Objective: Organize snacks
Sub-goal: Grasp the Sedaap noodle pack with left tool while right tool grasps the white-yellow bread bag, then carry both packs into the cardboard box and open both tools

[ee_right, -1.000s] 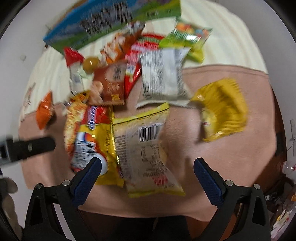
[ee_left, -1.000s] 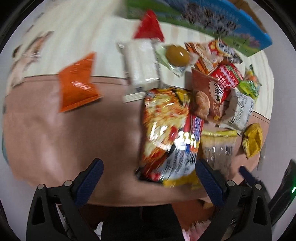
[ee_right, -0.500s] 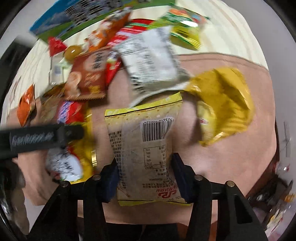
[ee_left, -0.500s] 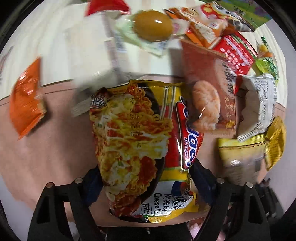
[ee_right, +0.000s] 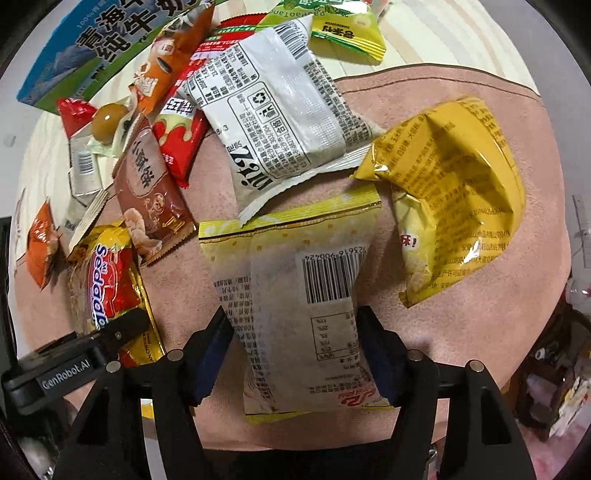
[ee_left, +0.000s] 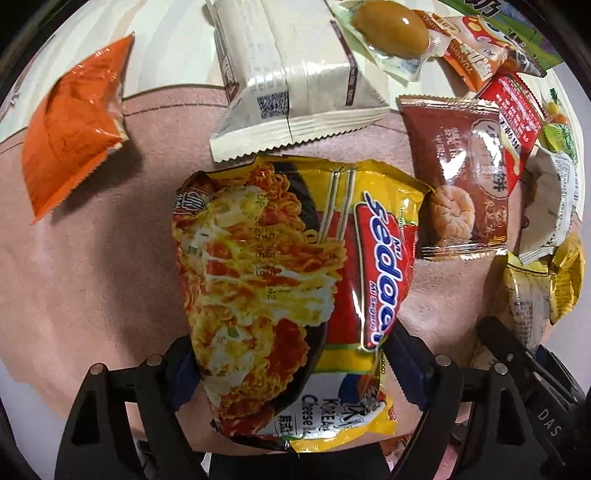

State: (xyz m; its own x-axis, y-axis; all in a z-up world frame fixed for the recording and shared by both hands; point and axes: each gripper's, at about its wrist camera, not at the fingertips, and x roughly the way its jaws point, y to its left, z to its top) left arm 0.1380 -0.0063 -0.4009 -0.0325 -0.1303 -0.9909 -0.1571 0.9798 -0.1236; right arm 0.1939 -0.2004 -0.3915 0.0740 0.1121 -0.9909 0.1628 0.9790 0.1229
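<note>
Snack packets lie scattered on a pink mat (ee_left: 92,266). My left gripper (ee_left: 291,369) is shut on a yellow and red instant noodle packet (ee_left: 280,280), its jaws pressing both sides of the packet's near end. That packet also shows in the right wrist view (ee_right: 110,284) with the left gripper (ee_right: 92,347) on it. My right gripper (ee_right: 295,350) is shut on a pale yellow packet with a barcode (ee_right: 303,295), which lies back side up.
An orange packet (ee_left: 70,125), a white packet (ee_left: 295,85), a brown biscuit packet (ee_left: 465,177) and a wrapped egg (ee_left: 391,29) lie beyond the noodles. A grey-white packet (ee_right: 280,122), a mustard-yellow packet (ee_right: 454,192), a green packet (ee_right: 343,29) and a blue milk carton (ee_right: 103,40) lie farther back.
Both grippers moved forward and down onto their packets and closed. The left jaws closed on the noodle packet, the right jaws on the pale yellow packet.
</note>
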